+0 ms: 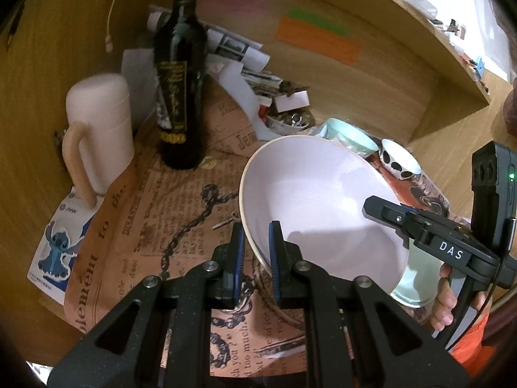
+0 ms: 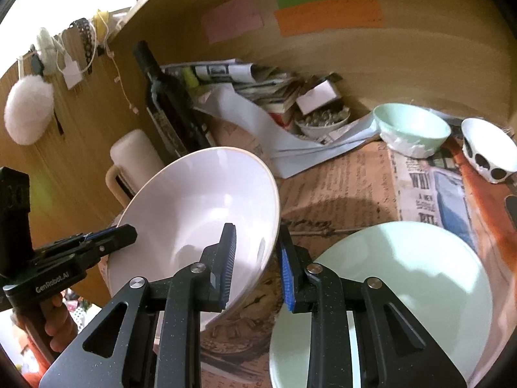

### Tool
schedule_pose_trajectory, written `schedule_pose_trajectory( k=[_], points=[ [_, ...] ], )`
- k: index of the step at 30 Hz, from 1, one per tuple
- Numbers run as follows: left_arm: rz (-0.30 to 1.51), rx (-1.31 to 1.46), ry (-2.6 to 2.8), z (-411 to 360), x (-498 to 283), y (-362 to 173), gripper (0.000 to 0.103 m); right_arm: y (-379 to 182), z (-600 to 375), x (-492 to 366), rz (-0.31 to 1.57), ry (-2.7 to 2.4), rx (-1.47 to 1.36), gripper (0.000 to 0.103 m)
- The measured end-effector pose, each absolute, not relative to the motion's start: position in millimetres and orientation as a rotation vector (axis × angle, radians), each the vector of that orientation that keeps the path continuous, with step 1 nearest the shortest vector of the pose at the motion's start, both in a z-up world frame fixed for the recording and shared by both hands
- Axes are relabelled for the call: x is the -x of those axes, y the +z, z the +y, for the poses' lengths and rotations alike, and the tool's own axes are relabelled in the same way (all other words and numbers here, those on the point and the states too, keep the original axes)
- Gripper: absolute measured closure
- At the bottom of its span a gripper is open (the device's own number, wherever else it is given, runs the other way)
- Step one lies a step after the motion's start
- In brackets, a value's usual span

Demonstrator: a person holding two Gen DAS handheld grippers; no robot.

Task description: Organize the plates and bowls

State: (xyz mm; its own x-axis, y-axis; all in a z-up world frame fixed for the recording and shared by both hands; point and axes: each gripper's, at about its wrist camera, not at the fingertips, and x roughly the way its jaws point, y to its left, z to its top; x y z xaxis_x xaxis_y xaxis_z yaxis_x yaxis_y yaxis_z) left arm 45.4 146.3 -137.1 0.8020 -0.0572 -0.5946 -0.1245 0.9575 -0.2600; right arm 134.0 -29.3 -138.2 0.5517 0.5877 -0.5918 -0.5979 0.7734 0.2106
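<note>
Above the mint plate, the pale bowl hangs tilted, left gripper and right gripper each clamped on opposite rims; uneven lowering could let it slip and chip the plate

Wooden desk under newsprint paper bearing green plate

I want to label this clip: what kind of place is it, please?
Probably a cluttered desk nook at home, not a kitchen: wooden walls with sticky notes, a pile of papers, and a wine bottle beside bowls on newspaper.
</note>
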Motion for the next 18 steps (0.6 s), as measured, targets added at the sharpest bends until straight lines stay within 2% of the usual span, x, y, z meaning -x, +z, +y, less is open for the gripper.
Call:
schedule_pose_trajectory(
  k=[18],
  points=[
    [0.686,0.377,0.025,172.1,-42.8,-171.1,0.090,-166.2,-1.2,-142.7,0.806,0.677,0.063,0.079]
  ],
)
